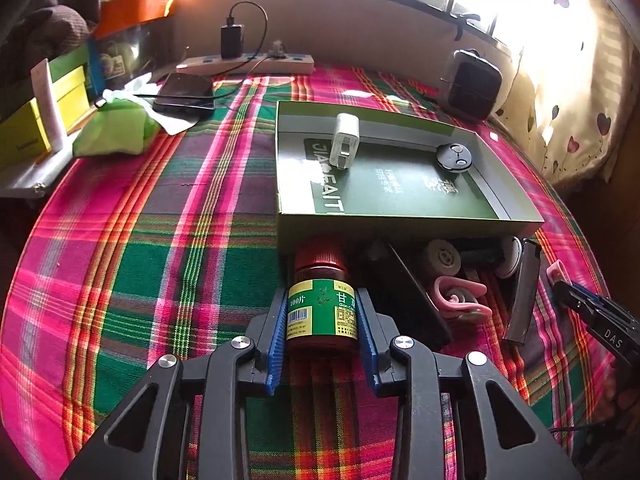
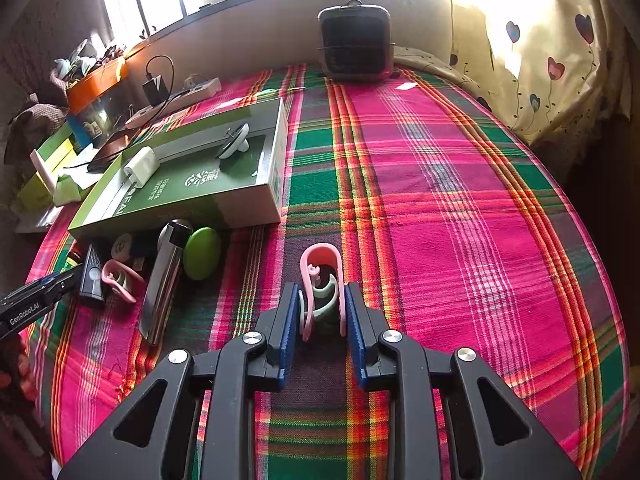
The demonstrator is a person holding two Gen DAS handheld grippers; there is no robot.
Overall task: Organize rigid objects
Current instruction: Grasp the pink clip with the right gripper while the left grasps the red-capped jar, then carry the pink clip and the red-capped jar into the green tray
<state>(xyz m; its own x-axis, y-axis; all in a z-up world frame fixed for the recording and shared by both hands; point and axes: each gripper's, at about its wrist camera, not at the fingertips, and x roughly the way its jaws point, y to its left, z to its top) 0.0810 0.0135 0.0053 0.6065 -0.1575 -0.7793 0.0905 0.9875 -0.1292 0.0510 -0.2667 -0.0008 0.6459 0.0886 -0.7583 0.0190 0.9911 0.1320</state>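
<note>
A brown bottle (image 1: 322,304) with a red cap lies on its side by the green box (image 1: 400,216). A pink clip (image 2: 322,292) stands nearby.

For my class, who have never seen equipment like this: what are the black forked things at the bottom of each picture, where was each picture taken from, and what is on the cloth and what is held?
There is no robot. A person holds two hand tools, each with two fingers and a wide-angle camera looking along them. In the left tool's picture, the left gripper clamps a brown medicine bottle with a green label. In the right tool's picture, the right gripper grips a pink clip. On the plaid cloth lies an open green box holding a white charger and a round black item. In front of the box lie small loose things, including another pink clip.
</note>
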